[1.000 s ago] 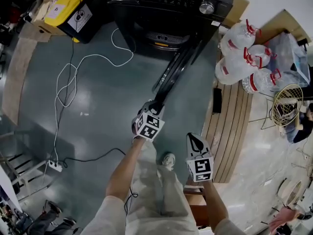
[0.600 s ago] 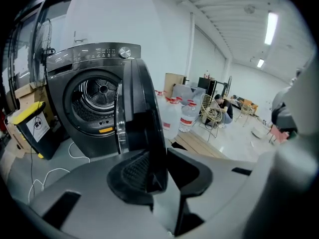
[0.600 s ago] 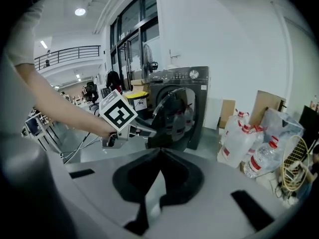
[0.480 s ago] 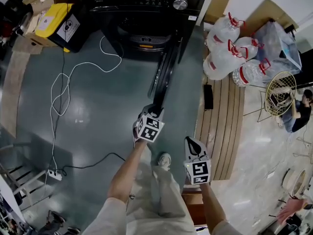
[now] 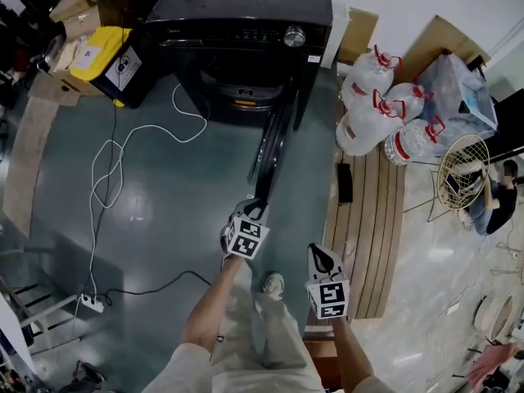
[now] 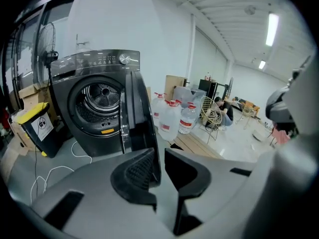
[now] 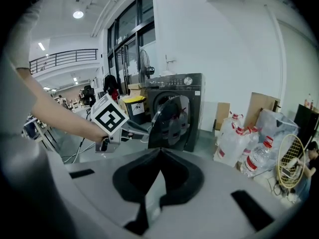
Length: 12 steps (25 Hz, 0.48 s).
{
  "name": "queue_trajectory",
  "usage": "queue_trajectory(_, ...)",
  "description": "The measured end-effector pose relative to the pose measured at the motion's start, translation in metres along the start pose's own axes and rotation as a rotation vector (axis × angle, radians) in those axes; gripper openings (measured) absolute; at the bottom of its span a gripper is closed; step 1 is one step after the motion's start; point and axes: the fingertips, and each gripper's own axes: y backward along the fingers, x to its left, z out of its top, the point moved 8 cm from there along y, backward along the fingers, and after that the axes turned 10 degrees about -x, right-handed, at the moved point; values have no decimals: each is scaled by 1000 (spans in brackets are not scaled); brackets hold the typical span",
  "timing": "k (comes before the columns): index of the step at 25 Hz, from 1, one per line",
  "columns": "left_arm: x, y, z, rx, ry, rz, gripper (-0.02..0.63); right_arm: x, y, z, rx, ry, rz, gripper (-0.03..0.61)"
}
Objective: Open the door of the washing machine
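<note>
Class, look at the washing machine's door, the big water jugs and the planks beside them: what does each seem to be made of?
Door: dark glossy frame, likely plastic, round a clear pane, glass or plastic; jugs show in it.
Water jugs: clear plastic, see-through, with red caps.
Planks: pale unpainted wood, likely; long boards with seams.

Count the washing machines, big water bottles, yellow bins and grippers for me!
washing machine: 1
water bottles: 4
yellow bin: 1
grippers, the left gripper and the right gripper: 2
Total: 8
</note>
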Motion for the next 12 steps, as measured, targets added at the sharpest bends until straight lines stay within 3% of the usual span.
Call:
queue_trajectory(6,-9,68,16,-66,60,58,11,-1,15,30,-29,0,0,-2)
queue_trajectory(12,-7,142,66,-144,83,97,8,-1,38,73,-48,23,-5,-2)
